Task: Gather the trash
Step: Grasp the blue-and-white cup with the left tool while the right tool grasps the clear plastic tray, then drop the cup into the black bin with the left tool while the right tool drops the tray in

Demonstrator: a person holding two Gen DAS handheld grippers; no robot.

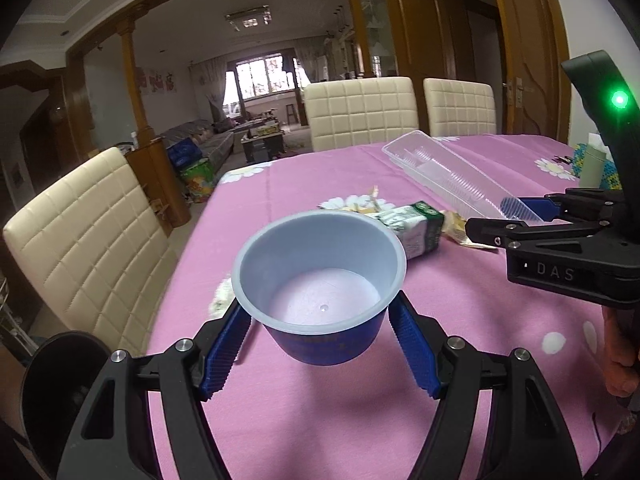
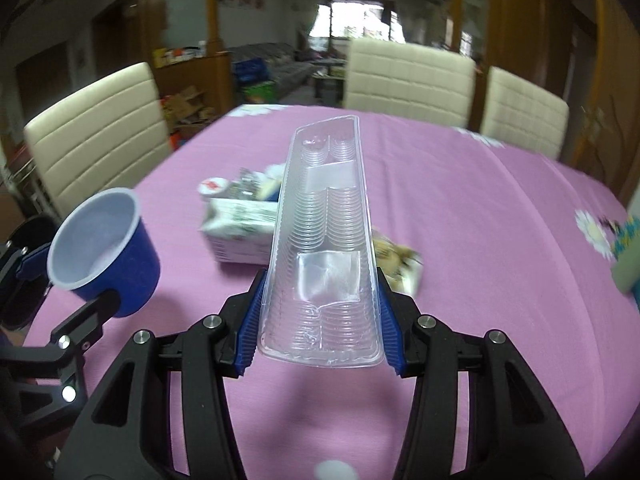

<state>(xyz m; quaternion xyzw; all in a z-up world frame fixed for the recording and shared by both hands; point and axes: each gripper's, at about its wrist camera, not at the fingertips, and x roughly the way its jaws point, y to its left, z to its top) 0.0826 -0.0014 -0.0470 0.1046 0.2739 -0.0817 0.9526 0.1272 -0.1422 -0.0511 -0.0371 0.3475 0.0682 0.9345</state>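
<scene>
Left gripper [image 1: 318, 344] is clamped on the blue cup [image 1: 320, 280], pads on both sides, cup upright, white inside, clear of the pink tablecloth [image 1: 320, 420]. Right gripper [image 2: 318, 320] is clenched on the near end of the clear plastic tray [image 2: 324, 232], which sticks out away from me over the table. Past both I see a green-and-white carton [image 1: 416, 230] lying on its side, a crumpled wrapper [image 2: 396, 260] just beside the tray, and a small round lid [image 2: 212, 186] behind the carton. Cream chairs [image 1: 360, 112] line the far edge.
</scene>
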